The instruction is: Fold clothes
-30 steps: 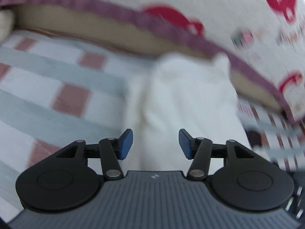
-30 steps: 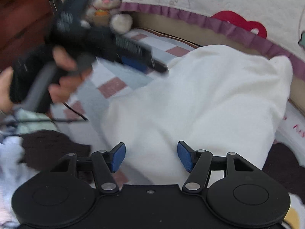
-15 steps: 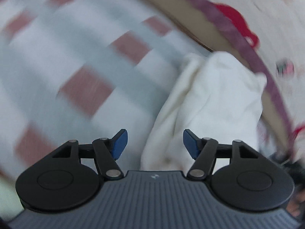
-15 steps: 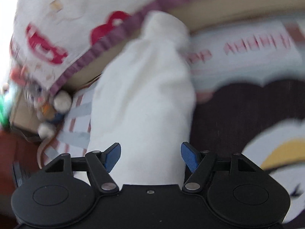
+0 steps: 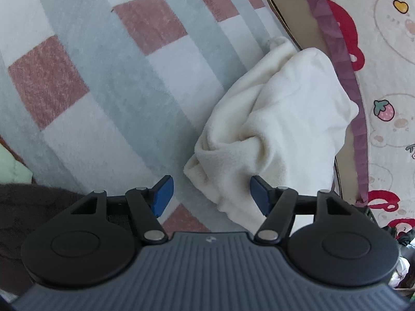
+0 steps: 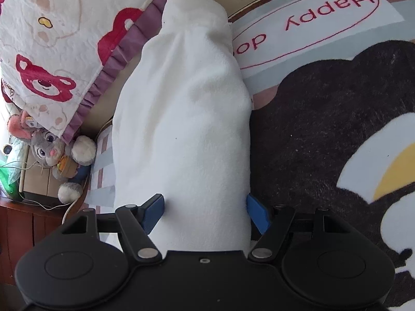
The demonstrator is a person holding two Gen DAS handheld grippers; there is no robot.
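Observation:
A white fleece garment (image 5: 275, 129) lies bunched on a checked rug (image 5: 103, 77), its far end against the bed's edge. My left gripper (image 5: 211, 198) is open just above the garment's near corner, whose cloth reaches between the blue pads (image 5: 163, 194). In the right wrist view the same white garment (image 6: 186, 108) runs lengthwise as a long folded band away from me. My right gripper (image 6: 205, 212) is open and straddles the band's near end, one pad (image 6: 153, 211) on each side of it.
A quilted bedspread with red bears and a purple frill (image 6: 52, 51) hangs along the garment's far side. A grey plush toy (image 6: 52, 150) sits by a wooden cabinet (image 6: 20, 223). A dark rug with a "Happy" label (image 6: 337, 103) lies to the right. Dark cloth (image 5: 26, 207) lies near left.
Both grippers swung over the garment and came closer to it. The right view turned so the white band now runs straight ahead between its fingers. The other hand-held gripper has left the right view.

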